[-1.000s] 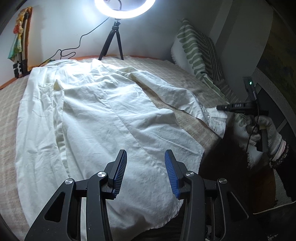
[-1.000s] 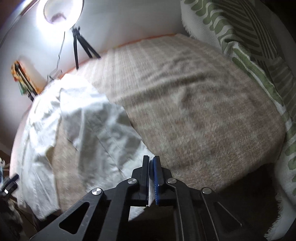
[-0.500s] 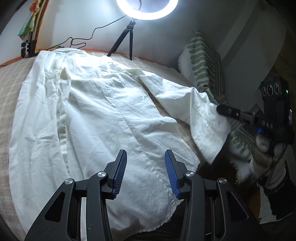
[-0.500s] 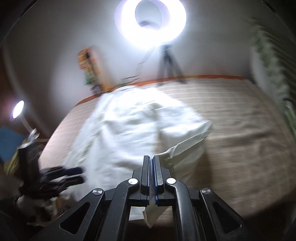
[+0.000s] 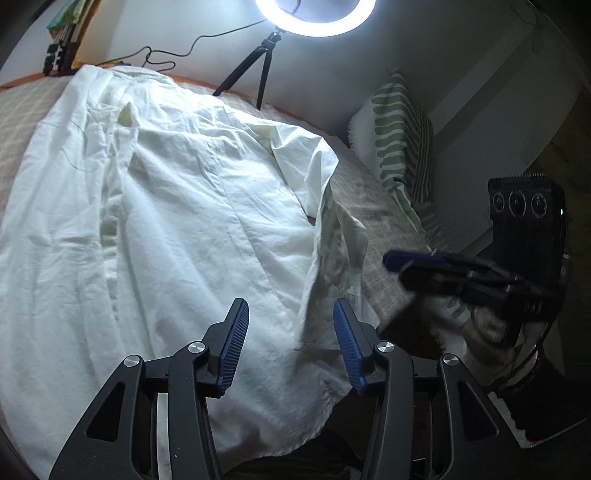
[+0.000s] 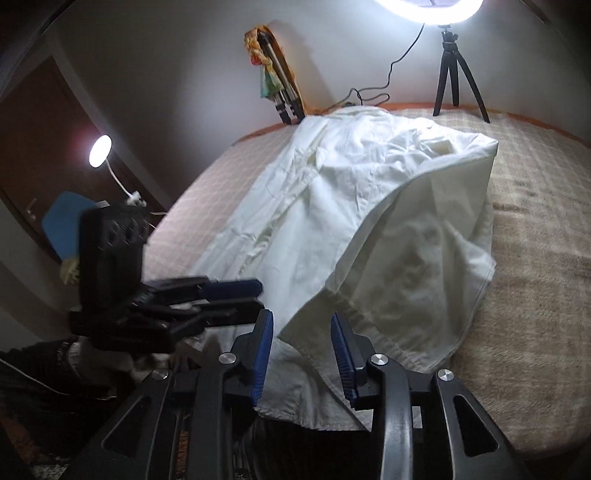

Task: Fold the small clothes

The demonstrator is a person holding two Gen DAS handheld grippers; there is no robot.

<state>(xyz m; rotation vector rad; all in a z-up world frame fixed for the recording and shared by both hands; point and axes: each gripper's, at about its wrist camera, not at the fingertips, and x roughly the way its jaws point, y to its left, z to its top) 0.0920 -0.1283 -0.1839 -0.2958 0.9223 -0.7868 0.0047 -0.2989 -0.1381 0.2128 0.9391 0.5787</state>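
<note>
A: Where was the white shirt point(image 5: 177, 229)?

B: Spread out on the bed point(image 6: 535, 258), which had a beige checked cover. One sleeve point(image 6: 424, 236) was folded over onto the body of the shirt, its cuff end lying near the bed's front edge.

A: And the right gripper point(image 6: 302, 354)?

B: Its jaws had just been opening. The blue fingers point(image 6: 341, 354) stood apart with the sleeve's cuff edge lying between them, and the pads did not press on the cloth.

A: The left gripper point(image 5: 291, 345)?

B: Its jaws had also just been opening a little. Its fingers point(image 5: 234, 343) stood apart above the shirt's hem, nothing clamped between them. In the right wrist view it showed from the side, blurred, just beside the right one.

A: Any writing to read?

B: The camera block on the right gripper carried some small lettering along its top and side, too blurred to make out. No readable brand anywhere else.

A: What else stood around?

B: A lit ring light point(image 5: 314, 18) on a small black tripod point(image 6: 454, 70) at the far edge of the bed, a green-and-white patterned pillow point(image 5: 402, 144) against the wall, and a small lit lamp point(image 6: 99, 151) off to the side.
</note>
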